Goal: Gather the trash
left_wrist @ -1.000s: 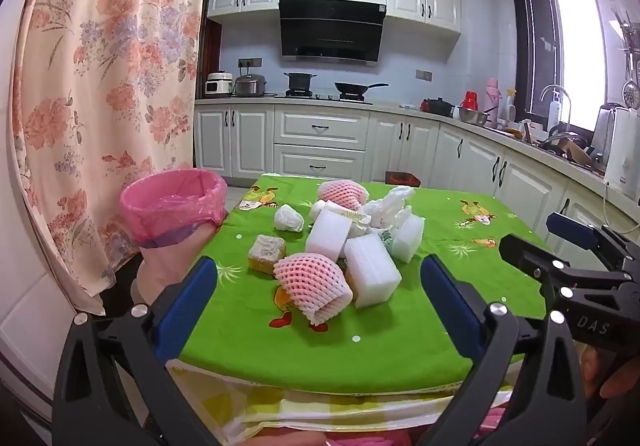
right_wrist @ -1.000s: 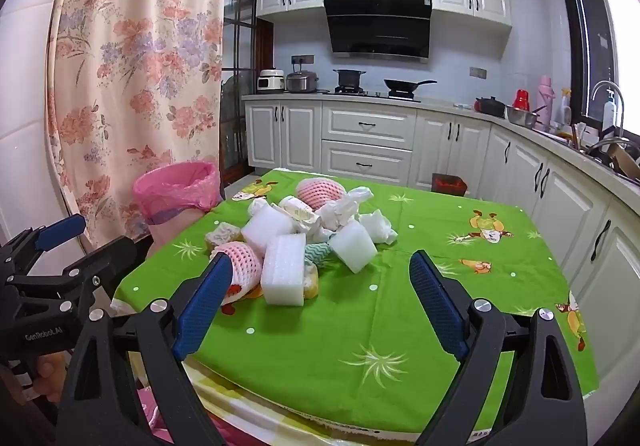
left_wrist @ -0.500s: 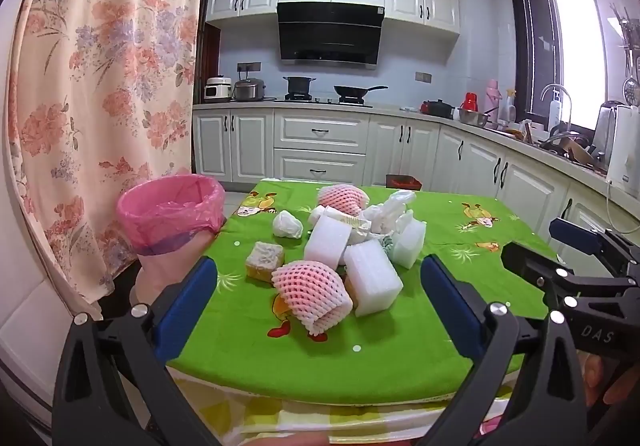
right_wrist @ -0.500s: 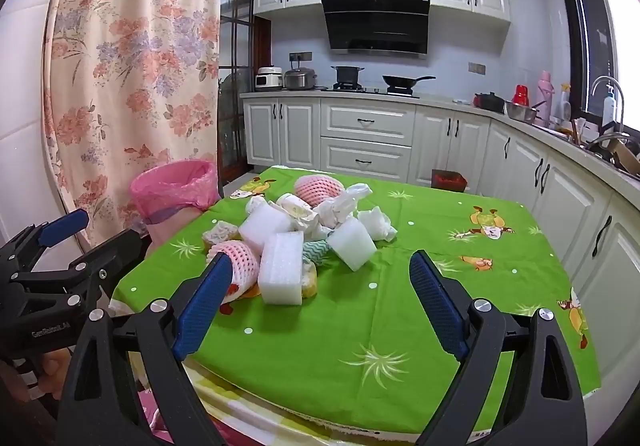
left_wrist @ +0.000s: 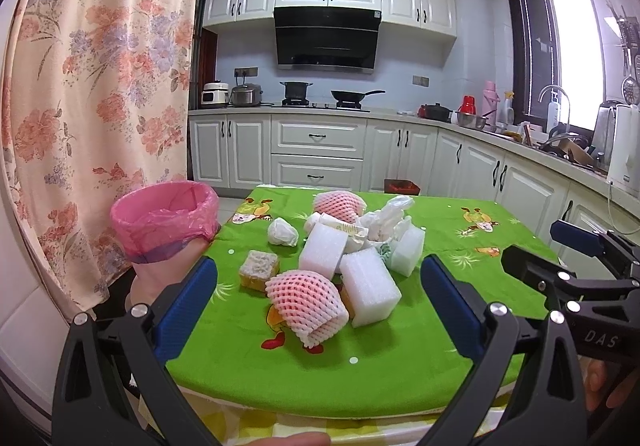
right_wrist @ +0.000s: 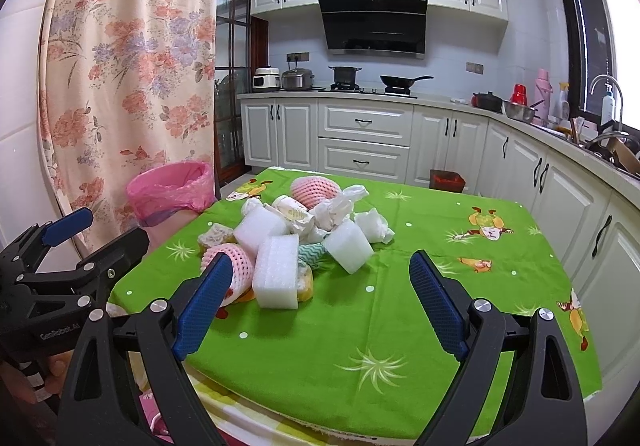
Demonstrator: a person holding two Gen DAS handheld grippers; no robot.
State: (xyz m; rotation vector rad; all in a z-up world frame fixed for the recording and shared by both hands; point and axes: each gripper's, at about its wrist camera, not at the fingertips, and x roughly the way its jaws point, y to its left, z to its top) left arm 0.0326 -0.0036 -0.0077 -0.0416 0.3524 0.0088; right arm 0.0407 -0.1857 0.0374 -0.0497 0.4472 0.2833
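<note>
Trash pile (left_wrist: 340, 258) sits mid-tabletop (left_wrist: 400, 346), slightly nearer than second ago; your left gripper (left_wrist: 320, 306) and right gripper (right_wrist: 320, 302) fingers spread wide, empty; pink-lined bin (left_wrist: 164, 221) waits left

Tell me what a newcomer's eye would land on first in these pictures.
First the bright green tablecloth with a heap of trash at its middle: white foam blocks, pink foam fruit nets and crumpled paper. Next, the pink-lined bin beside the table's left edge, in front of a flowered curtain. Both grippers, left and right, hang open and empty at the near edge.
</note>
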